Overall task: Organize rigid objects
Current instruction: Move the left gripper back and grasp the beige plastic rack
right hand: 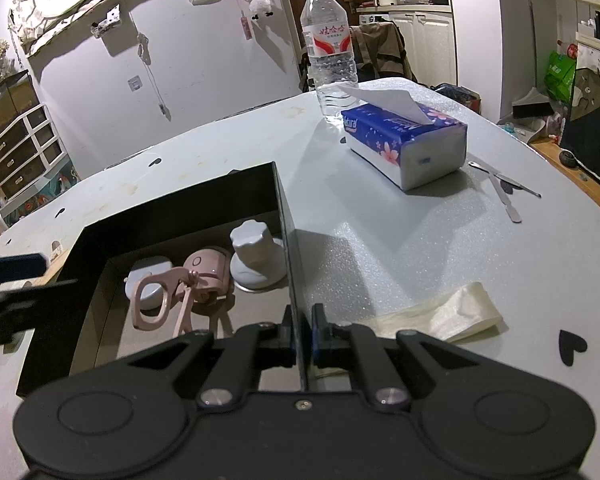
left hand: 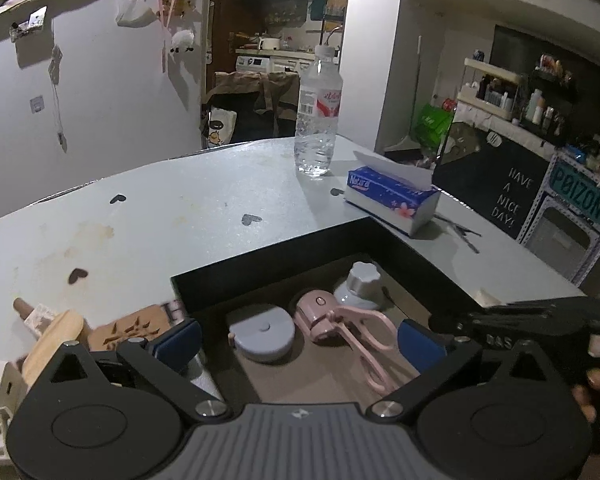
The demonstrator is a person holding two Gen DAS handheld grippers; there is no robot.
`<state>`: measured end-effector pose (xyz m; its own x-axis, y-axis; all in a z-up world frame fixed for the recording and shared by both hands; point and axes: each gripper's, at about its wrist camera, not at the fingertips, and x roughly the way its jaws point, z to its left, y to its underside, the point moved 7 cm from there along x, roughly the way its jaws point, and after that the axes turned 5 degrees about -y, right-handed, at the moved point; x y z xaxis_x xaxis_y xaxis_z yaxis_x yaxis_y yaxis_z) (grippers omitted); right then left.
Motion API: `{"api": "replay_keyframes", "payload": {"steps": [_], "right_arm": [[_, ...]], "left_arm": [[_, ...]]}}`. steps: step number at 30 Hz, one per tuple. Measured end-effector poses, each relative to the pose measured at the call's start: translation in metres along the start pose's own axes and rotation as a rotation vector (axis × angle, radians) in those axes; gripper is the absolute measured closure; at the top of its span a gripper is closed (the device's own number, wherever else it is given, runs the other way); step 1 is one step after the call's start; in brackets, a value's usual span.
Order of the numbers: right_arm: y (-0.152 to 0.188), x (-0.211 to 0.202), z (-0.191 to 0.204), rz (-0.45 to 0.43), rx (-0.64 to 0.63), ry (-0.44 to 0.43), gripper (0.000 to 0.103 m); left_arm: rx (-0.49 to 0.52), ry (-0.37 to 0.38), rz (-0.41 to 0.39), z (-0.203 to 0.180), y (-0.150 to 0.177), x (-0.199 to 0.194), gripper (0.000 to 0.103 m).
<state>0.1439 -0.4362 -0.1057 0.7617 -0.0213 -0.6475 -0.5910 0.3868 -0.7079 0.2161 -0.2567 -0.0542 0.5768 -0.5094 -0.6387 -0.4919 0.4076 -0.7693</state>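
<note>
The right gripper clamps the box wall, steadying it; the left gripper hovers above it, spread wide.

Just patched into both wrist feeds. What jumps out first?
The black box at centre, its right wall clamped by the right gripper. Inside lie a pink eyelash curler, grey round case and white knob. The left gripper hovers open above.

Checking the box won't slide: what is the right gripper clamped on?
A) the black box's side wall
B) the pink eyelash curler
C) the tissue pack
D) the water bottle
A: the right gripper has both pads pressed against the thin upright wall of the black box.
</note>
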Motion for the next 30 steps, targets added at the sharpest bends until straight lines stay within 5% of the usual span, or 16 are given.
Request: {"api": "replay_keyframes", "payload": {"steps": [10,20,30], "right_arm": [[0.001,0.000,-0.001,0.002,-0.007,-0.001,0.096],[0.002,-0.001,-0.001,0.005,-0.017,0.006,0.096],[0.002,-0.001,0.001,0.005,-0.018,0.007,0.096]], "left_arm": [[-0.076,-0.145,-0.018,0.051,0.029,-0.034,0.000],[-0.315,-0.370,0.009,0.137,0.075,-0.051,0.000],[-0.395,-0.523,0.029,0.182,0.103,-0.053,0.000]]}}
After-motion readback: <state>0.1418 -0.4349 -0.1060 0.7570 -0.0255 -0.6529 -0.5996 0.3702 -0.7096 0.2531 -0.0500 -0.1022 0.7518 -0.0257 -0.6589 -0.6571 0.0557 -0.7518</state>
